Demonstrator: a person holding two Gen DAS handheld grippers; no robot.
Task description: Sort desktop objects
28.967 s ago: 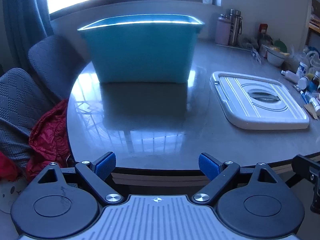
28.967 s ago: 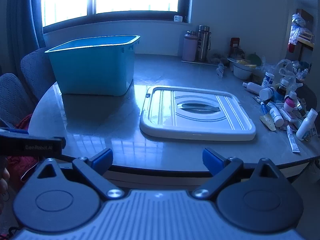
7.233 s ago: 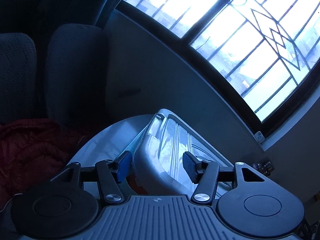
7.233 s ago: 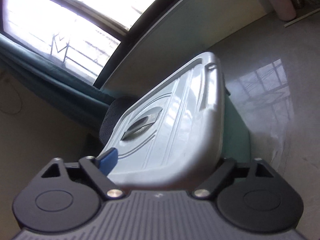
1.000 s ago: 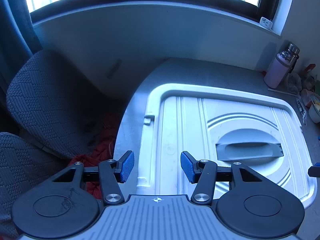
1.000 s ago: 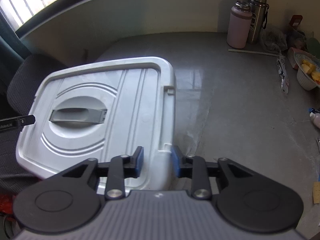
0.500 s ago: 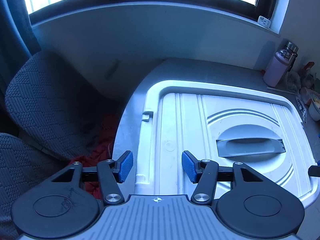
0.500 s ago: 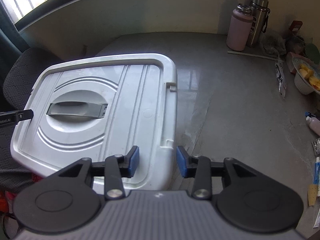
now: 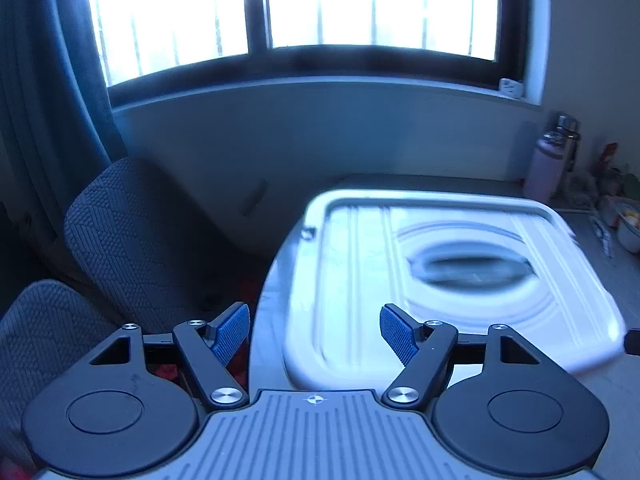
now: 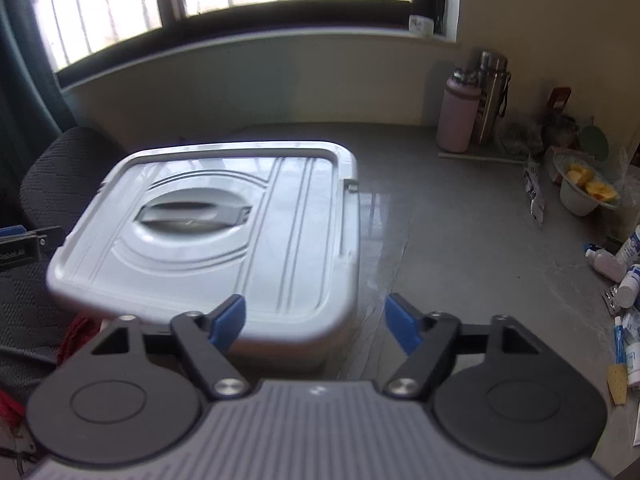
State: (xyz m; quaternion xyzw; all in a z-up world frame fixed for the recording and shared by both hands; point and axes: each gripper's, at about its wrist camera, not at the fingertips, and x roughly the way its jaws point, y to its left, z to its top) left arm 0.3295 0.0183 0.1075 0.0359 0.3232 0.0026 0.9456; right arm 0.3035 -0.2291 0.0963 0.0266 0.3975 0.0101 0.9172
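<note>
White lid (image 10: 224, 236) is seen seated flat over the bin at the table's (image 10: 460, 220) window-side corner; the bin itself is hidden under it. Left gripper (image 9: 314, 334) is spread wide, nothing held, centred over the lid's left short edge. Right gripper (image 10: 316, 322) is likewise spread and empty, over the lid's right short edge. The lid's long axis runs from one gripper to the other, grey handle (image 10: 194, 214) at mid-span. Neither is clearly nearer. Loose bottles and tubes (image 10: 626, 276) lie well right of the lid, so the right gripper is judged better placed for the next pick.
</note>
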